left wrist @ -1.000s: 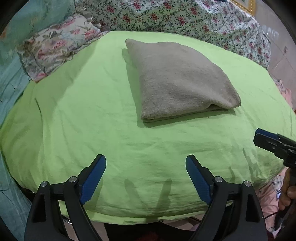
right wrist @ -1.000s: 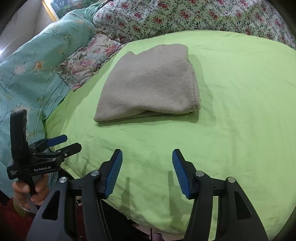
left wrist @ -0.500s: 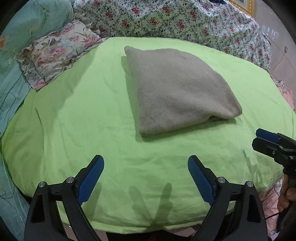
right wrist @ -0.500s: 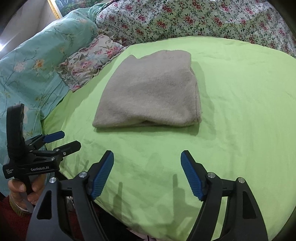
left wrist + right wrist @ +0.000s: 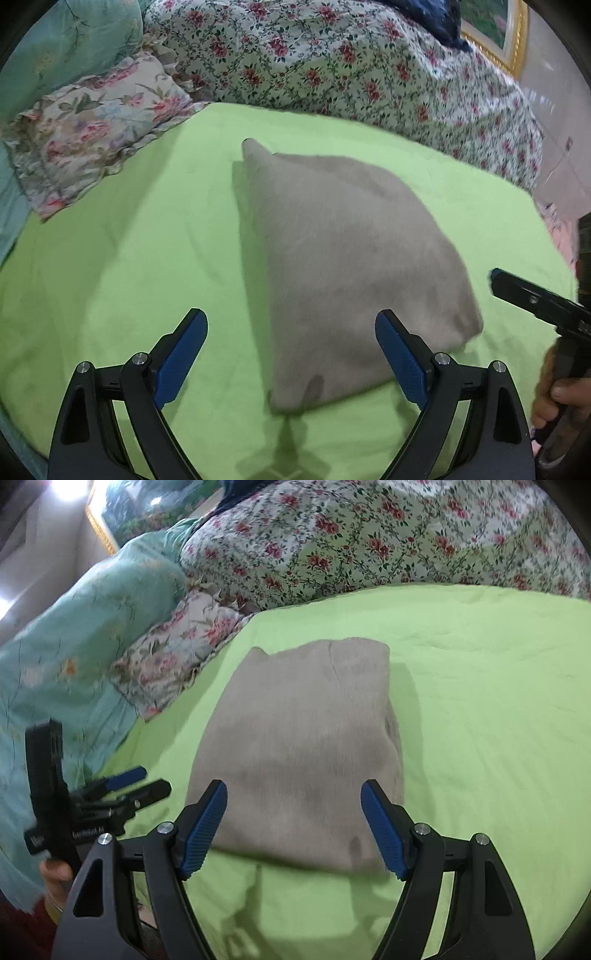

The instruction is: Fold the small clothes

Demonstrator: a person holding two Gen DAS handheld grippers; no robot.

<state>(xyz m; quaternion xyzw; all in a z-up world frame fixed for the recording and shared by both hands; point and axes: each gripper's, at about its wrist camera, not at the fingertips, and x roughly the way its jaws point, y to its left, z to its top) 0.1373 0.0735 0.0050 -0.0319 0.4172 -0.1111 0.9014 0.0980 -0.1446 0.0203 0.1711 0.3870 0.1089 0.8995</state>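
At the lower left of the right wrist view, the left gripper (image 5: 142, 784) juts toward the folded beige garment (image 5: 303, 749), a bare hand (image 5: 55, 873) below gripping its handle; its jaws stand wide apart and empty in its own view (image 5: 291, 354). The right gripper (image 5: 293, 825) is likewise spread wide, holding nothing, its blue pads flanking the garment's near edge. Both cameras sit closer to the garment than a second ago (it fills more of each frame). The garment lies mid-frame on the green sheet (image 5: 110, 258). Only the left view shows the right hand (image 5: 557, 398), at lower right.
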